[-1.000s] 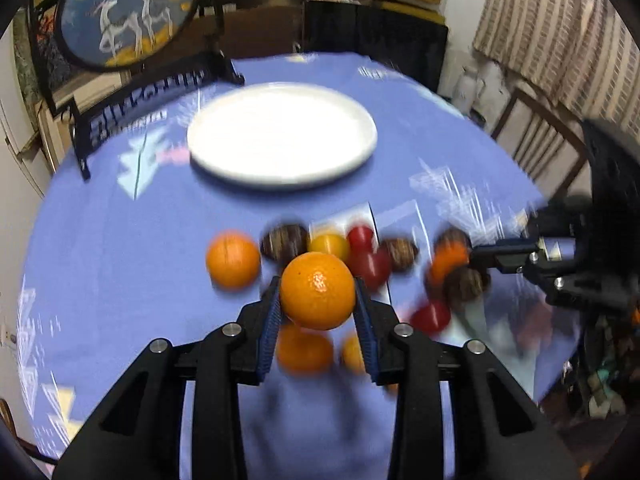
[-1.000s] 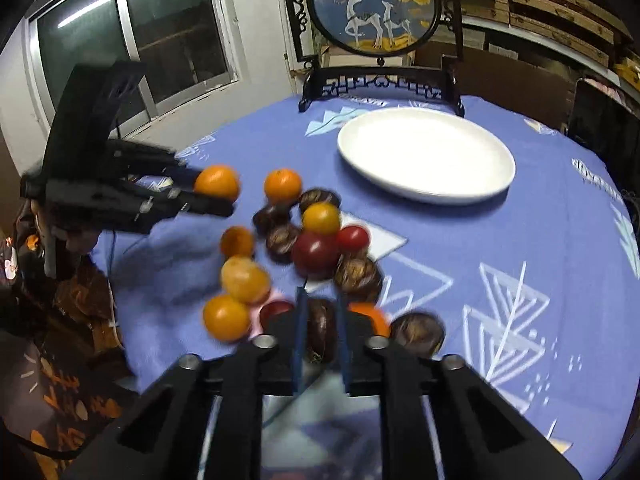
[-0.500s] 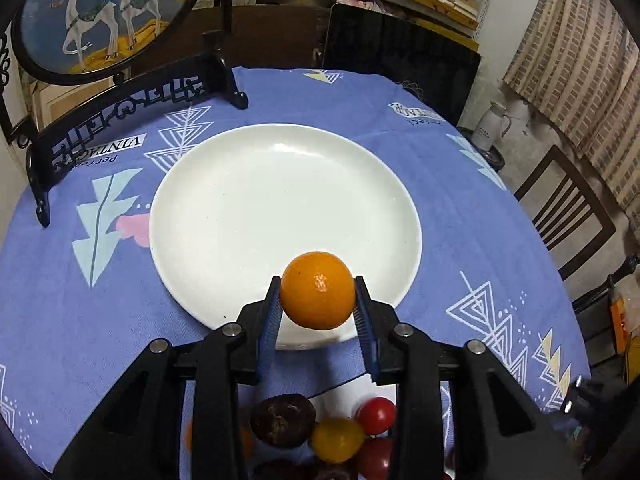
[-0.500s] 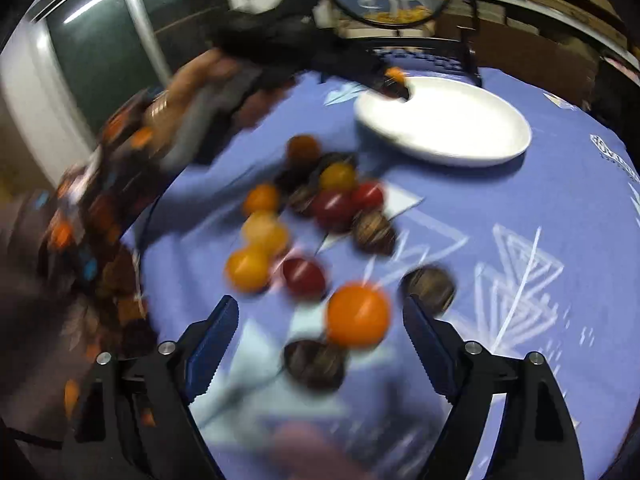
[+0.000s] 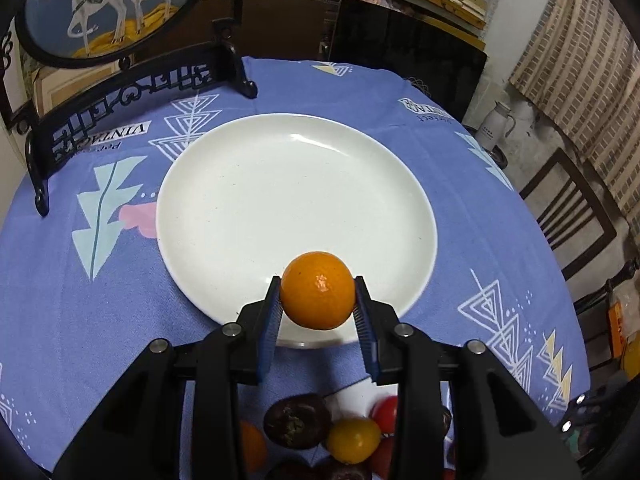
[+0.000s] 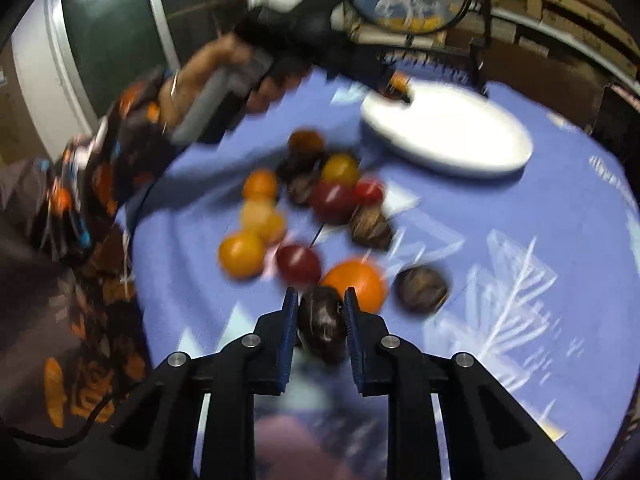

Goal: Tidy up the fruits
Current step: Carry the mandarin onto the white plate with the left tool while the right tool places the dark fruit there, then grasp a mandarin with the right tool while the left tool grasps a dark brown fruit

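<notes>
Since half a second ago the right gripper [image 6: 318, 300] has gone from spread wide above the pile to clamped on a dark brown fruit [image 6: 322, 330], while the left gripper [image 5: 317, 294] has edged a little further over the white plate [image 5: 248, 200] with its orange [image 5: 317, 289] pinched between the blue pads. That orange hangs above the plate's near rim; whether it touches the china cannot be told.

The right wrist view is smeared, but the loose pile on the blue-clothed counter [image 6: 540, 220] can be roughly counted: about five orange or yellow fruits, among them a large orange one [image 6: 354, 282] just beside the held fruit; three red ones, including one near the middle [image 6: 298, 264]; and some four dark brown ones, one lying apart to the right [image 6: 420, 288]. One plate only (nothing rests on it). A round painted deer screen [image 5: 116, 4] stands on its black stand at the counter's far edge.
</notes>
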`<state>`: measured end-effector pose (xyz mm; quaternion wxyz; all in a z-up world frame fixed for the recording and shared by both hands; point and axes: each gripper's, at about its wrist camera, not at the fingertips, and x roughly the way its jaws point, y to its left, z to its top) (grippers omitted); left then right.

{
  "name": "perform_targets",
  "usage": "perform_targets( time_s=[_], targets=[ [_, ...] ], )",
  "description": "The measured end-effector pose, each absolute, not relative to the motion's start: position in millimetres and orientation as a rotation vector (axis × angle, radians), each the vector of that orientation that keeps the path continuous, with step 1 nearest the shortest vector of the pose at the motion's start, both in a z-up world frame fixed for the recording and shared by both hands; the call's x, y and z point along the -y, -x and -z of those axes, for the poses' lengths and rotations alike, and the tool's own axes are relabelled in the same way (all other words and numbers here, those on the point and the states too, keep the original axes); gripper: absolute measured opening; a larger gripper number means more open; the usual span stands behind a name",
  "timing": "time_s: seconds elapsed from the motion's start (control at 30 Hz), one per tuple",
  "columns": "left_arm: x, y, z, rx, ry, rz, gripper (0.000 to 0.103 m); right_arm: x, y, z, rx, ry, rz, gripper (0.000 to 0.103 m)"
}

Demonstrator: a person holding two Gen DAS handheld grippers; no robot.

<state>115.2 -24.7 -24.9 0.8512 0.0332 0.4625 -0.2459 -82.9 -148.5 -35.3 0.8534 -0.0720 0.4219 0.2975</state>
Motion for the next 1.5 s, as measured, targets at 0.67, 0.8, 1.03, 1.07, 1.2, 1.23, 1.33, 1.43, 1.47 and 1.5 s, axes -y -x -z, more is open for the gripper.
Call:
perform_targets(
  time_s=[0.67, 0.8, 1.03, 1.07, 1.2, 1.23, 1.33, 1.43, 1.47, 1.5],
  targets=[
    [31.2, -101.1, 19.5, -0.944, -0.16, 0.457, 0.07, 206.5, -30.6, 21.5, -0.838, -0.012, -0.407, 0.066],
    [51.1, -61.9, 18.2, -0.909, -0.273, 0.528, 0.081, 209.8, 46.5, 27.6, -0.901, -0.03, -0.468, 0.07],
    [86.0, -21.7, 15.1, -0.915, -0.34, 0.574, 0.082, 168.0, 95.2, 69.0, -0.984, 0.002, -0.555, 0.059],
    [88.8, -18.8, 15.2, -0.917, -0.343, 0.575, 0.082, 167.6, 93.0, 72.1, -0.968, -0.008, -0.536, 0.057],
    [105.8, -2.1, 18.8, -0.939, -0.366, 0.598, 0.083, 168.4, 82.3, 77.9, -0.944, -0.04, -0.542, 0.041],
    [112.3, 2.5, 22.1, -0.95, -0.379, 0.608, 0.083, 170.6, 87.3, 77.1, -0.939, -0.025, -0.532, 0.041],
    [130.6, 12.8, 36.2, -0.974, -0.438, 0.636, 0.084, 185.1, 108.9, 70.5, -0.93, 0.0, -0.523, 0.041],
    [146.0, 19.8, 53.5, -1.002, -0.496, 0.658, 0.084, 212.9, 128.6, 66.4, -0.934, -0.022, -0.475, 0.041],
    [151.1, 21.9, 59.2, -1.012, -0.516, 0.661, 0.083, 223.4, 134.4, 65.1, -0.935, -0.035, -0.448, 0.041],
    [155.7, 23.4, 64.6, -1.016, -0.54, 0.657, 0.083, 234.1, 139.8, 63.4, -0.934, -0.046, -0.419, 0.041]
  ],
)
